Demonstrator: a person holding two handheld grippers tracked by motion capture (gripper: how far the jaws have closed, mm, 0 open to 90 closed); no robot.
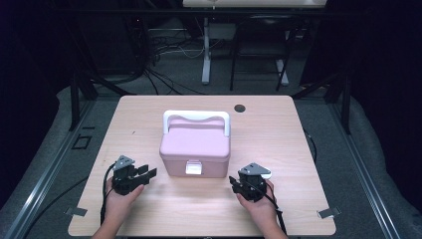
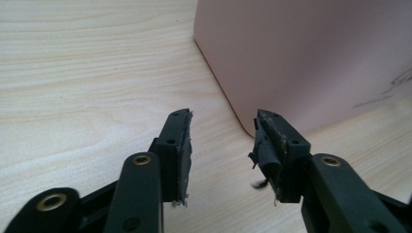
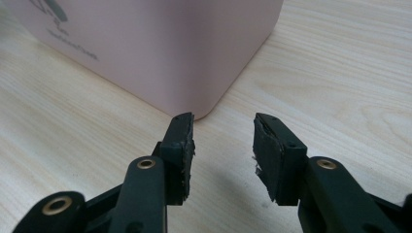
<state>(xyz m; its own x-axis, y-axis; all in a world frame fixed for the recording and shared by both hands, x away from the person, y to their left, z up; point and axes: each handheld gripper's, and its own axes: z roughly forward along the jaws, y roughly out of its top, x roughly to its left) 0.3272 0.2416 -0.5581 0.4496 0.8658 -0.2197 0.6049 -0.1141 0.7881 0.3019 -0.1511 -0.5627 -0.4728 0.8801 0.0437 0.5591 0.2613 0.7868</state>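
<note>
A pink lidded box (image 1: pixel 195 147) with a white handle (image 1: pixel 197 117) and a white front latch (image 1: pixel 193 168) stands mid-table. My left gripper (image 1: pixel 148 174) rests on the table at the box's front left corner, jaws apart with nothing between them. In the left gripper view, the box's corner (image 2: pixel 291 63) lies just beyond the left gripper (image 2: pixel 223 121). My right gripper (image 1: pixel 233 182) sits at the box's front right corner, also open and empty. In the right gripper view, the right gripper (image 3: pixel 223 124) points at the box's rounded corner (image 3: pixel 160 48), close but apart from it.
The light wooden table (image 1: pixel 278 134) has a dark round hole (image 1: pixel 240 108) at its back right. Black frame legs and cables lie on the floor beyond the far edge. Metal brackets (image 1: pixel 328 212) sit near the front corners.
</note>
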